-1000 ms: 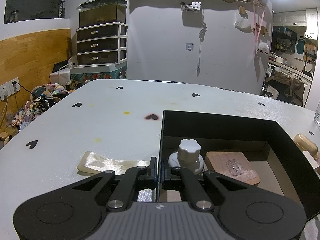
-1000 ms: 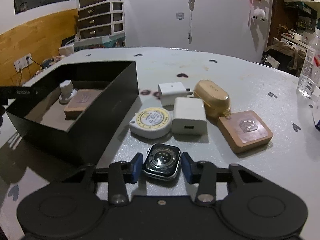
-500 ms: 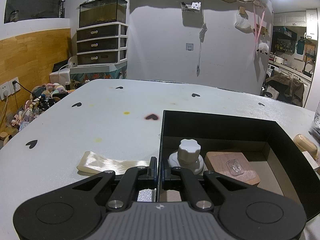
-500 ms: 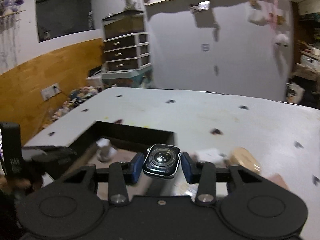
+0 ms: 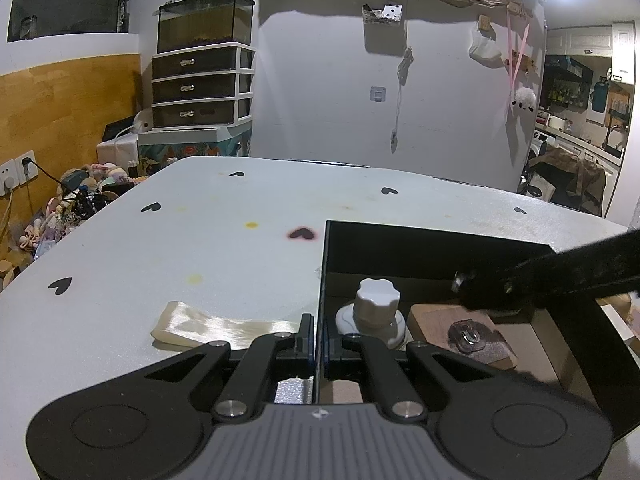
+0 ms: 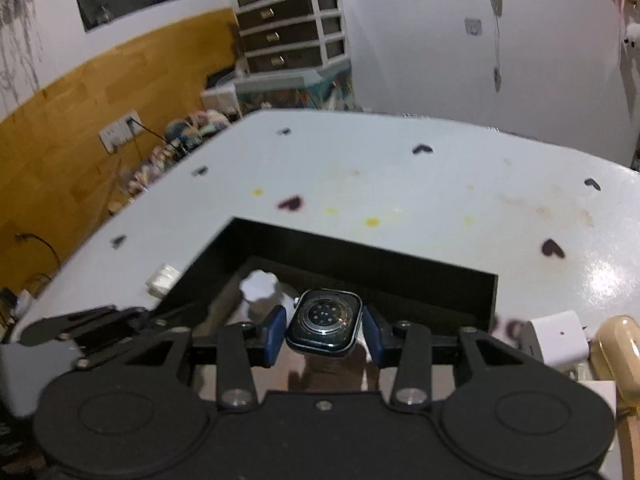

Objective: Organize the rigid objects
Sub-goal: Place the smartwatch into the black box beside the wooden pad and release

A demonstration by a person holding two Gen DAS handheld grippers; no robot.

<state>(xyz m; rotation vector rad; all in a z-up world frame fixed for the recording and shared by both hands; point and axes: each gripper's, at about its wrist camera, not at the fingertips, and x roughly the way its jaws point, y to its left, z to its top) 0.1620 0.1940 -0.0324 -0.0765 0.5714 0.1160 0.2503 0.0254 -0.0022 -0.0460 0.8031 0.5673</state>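
My right gripper is shut on a dark smartwatch body and holds it over the open black box. In the left wrist view the right gripper reaches in from the right above the box. My left gripper is shut on the box's left wall. Inside the box are a white knobbed object, also in the right wrist view, and a wooden block with a clear hook.
A cream ribbon lies on the white table left of the box. A white charger and a tan case lie right of the box. Drawers and clutter stand beyond the table's far left edge.
My right gripper lifted the watch off the table and carried it left, over the box. It now shows in the left wrist view. The left gripper has not moved.
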